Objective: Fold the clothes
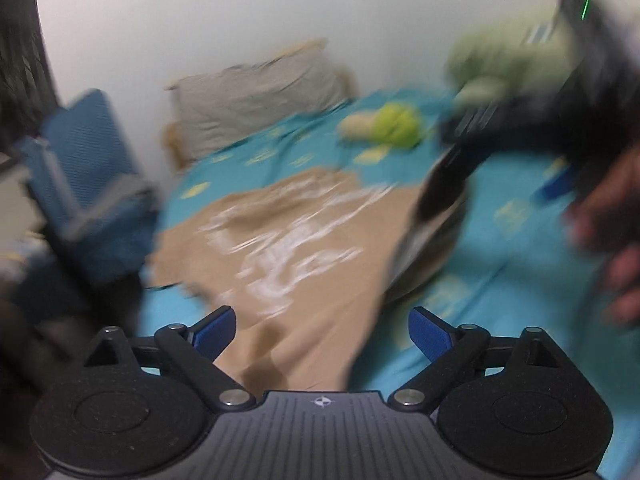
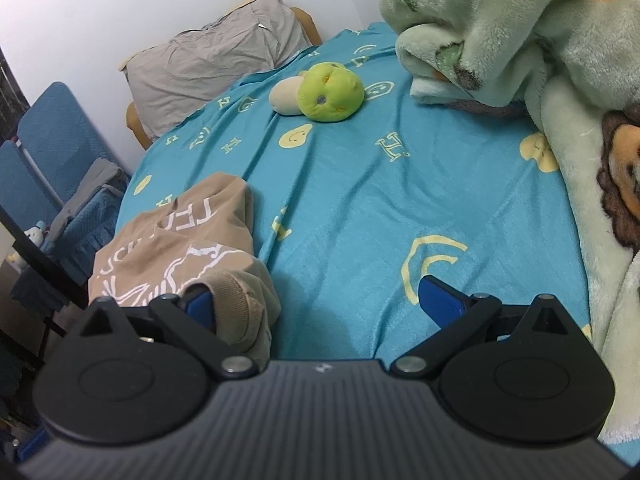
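A tan T-shirt [image 1: 288, 240] with white print lies spread on the blue bedsheet [image 1: 500, 248]; the left wrist view is motion-blurred. My left gripper [image 1: 322, 330] is open above the shirt's near edge, holding nothing. The right gripper with the hand shows as a dark blurred shape [image 1: 500, 132] at the shirt's right side. In the right wrist view the shirt [image 2: 180, 256] is bunched at the left. My right gripper [image 2: 320, 304] is open just above the sheet [image 2: 400, 184], its left fingertip [image 2: 198, 306] beside the shirt's ribbed edge.
A green plush toy [image 2: 330, 92] with a cream piece lies mid-bed. A grey pillow [image 2: 212, 60] sits at the headboard. A pale green fleece blanket [image 2: 520, 32] is piled on the right. Blue chairs [image 2: 52, 148] stand left of the bed.
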Demonstrator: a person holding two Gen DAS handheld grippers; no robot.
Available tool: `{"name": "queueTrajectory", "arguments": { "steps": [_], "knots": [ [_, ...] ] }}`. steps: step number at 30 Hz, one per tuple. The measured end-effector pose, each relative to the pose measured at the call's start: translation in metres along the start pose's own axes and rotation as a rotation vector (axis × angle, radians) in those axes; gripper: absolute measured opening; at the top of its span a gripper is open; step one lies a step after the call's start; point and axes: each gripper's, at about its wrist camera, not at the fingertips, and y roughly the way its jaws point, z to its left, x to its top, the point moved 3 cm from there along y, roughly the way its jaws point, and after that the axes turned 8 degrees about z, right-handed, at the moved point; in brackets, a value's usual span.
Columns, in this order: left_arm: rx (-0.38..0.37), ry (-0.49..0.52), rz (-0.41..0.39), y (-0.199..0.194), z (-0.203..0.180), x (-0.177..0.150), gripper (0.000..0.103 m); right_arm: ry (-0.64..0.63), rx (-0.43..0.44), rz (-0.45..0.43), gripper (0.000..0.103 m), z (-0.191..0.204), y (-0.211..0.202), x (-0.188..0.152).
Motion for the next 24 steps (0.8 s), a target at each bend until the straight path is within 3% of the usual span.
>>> {"name": "queueTrajectory", "arguments": {
  "steps": [5,9,14,17,21,24],
  "knots": [
    [0.114,-0.16,0.079,0.006,0.037,-0.007,0.095,0.03,0.009,0.012,0.102,-0.005,0.001,0.001],
    [0.154,-0.303,0.046,-0.011,0.067,-0.005,0.095,0.026,0.015,0.023,0.102,-0.003,0.003,0.0],
    [0.189,-0.349,0.007,-0.021,0.078,-0.001,0.096,-0.024,0.01,-0.003,0.102,0.005,0.001,-0.002],
    [0.196,-0.302,0.095,-0.005,0.068,-0.005,0.096,-0.068,-0.025,0.0,0.102,0.008,0.006,-0.005],
    [0.207,-0.169,0.296,0.029,0.052,-0.022,0.096,-0.155,-0.15,0.027,0.102,0.008,0.018,-0.012],
    [0.228,-0.209,0.346,0.035,0.06,-0.032,0.096,-0.139,-0.189,0.047,0.102,0.0,0.025,-0.013]
  ]
}}
